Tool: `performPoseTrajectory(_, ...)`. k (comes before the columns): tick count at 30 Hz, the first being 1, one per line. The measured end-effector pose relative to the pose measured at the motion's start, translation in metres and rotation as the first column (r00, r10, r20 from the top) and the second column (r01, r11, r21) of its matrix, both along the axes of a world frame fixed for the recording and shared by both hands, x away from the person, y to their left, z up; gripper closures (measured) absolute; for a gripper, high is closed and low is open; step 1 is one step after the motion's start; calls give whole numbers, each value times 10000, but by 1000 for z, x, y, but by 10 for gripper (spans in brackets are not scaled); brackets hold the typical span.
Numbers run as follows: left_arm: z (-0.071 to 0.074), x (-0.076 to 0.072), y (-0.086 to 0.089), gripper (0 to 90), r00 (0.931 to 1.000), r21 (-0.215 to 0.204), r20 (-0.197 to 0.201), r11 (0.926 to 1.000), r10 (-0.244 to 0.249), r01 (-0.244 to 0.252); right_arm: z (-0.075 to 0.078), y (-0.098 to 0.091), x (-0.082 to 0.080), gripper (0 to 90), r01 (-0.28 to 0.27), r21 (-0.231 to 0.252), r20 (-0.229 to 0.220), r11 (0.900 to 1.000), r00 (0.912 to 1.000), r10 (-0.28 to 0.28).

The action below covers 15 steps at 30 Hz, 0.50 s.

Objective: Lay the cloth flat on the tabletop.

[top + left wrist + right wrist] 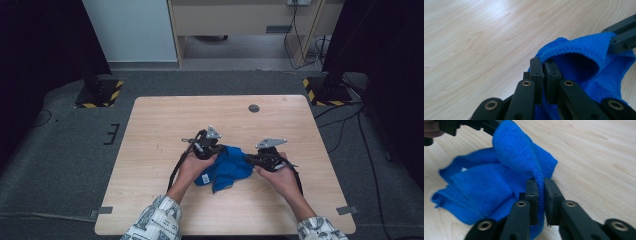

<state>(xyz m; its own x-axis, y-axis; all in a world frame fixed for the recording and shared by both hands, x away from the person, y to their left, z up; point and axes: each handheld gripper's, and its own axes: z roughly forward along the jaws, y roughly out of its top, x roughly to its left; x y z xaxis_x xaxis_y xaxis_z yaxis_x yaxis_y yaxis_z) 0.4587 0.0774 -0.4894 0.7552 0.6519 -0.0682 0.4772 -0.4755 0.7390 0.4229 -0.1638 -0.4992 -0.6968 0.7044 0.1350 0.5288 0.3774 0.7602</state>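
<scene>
A crumpled blue cloth (226, 171) lies at the middle of the wooden table (160, 125), one edge lifted between my two grippers. My left gripper (218, 150) meets the cloth's left side. In the left gripper view, the left gripper (543, 64) has its jaws closed on a raised fold of the cloth (584, 50). The right gripper (251, 159) meets the cloth's right side. In the right gripper view, the right gripper (540, 184) pinches the cloth's hemmed edge (514, 150), which runs up to the other gripper. A white label (205, 178) shows on the cloth.
A round dark grommet (254, 108) sits in the table near its far edge. Bare wood surrounds the cloth on every side. Two floor stands with yellow-black striped bases (100, 94) (325, 91) flank the table's far corners, with cables on the grey floor.
</scene>
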Motion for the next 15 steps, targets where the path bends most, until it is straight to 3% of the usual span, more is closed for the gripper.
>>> performPoseTrajectory(4,-4,-1,0,857,10000,-84,-37,10000,30,-31,0,-1,0,572,333,-237,113,9992,9994,-331)
performPoseTrajectory(7,-1,-2,2,847,9998,-345,57,9993,168,-166,8,-1,-6,511,429,-224,419,9988,9982,-420)
performPoseTrajectory(10,4,-4,3,855,9997,-608,149,9980,204,-194,19,1,-15,563,173,-95,937,9998,9955,-163)
performPoseTrajectory(13,7,-6,3,857,9998,-815,138,9966,159,-147,29,9,-24,672,-248,-99,1399,9996,9898,260)
performPoseTrajectory(15,8,-7,1,856,9997,-751,203,9971,146,-130,34,17,-26,642,-470,-137,1508,9988,9874,485)
